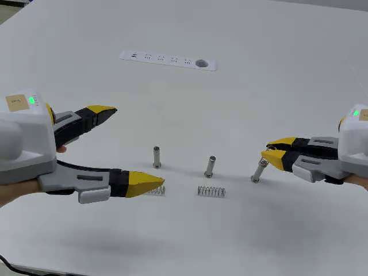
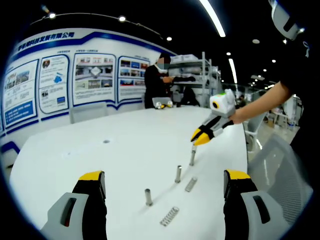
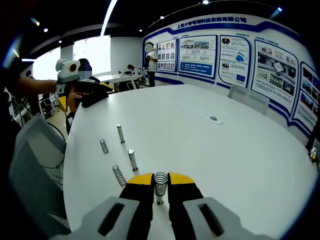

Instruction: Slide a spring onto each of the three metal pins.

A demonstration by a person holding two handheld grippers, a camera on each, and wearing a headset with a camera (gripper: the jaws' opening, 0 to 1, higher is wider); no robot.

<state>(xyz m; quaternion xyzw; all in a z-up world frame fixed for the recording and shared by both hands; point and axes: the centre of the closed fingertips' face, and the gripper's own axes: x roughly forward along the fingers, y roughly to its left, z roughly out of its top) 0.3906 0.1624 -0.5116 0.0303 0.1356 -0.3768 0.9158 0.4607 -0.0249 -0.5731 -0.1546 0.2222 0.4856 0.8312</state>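
**Spring at the first pin: a tipped pin or a lost coil are the risks**

My right gripper (image 3: 160, 178) has its jaws pinching a spring (image 3: 160, 186) and holds it upright at the top of the nearest pin (image 3: 159, 201). I cannot tell whether the coil is over the tip. In the head view this pin looks leaned toward the gripper, with its base on the white surface (image 1: 241, 103).

The main danger, as I judge it, is sideways push. The pins seem to stand free, so drag from the jaws, or a coil snagging on the pin's top edge, could knock this one flat or skid it away. If I squeeze too hard the spring may buckle. If I let go off-axis it may hop clear and roll.

My left gripper (image 1: 122, 146) has its jaws spread wide and holds nothing. Its lower tip is just beside a loose spring (image 1: 157, 190) in front of the left pin (image 1: 156, 156). A careless dip there could bump that pin or flick the coil aside. The other loose spring (image 1: 211, 191) lies in front of the middle pin (image 1: 210, 166), apart from both grippers.
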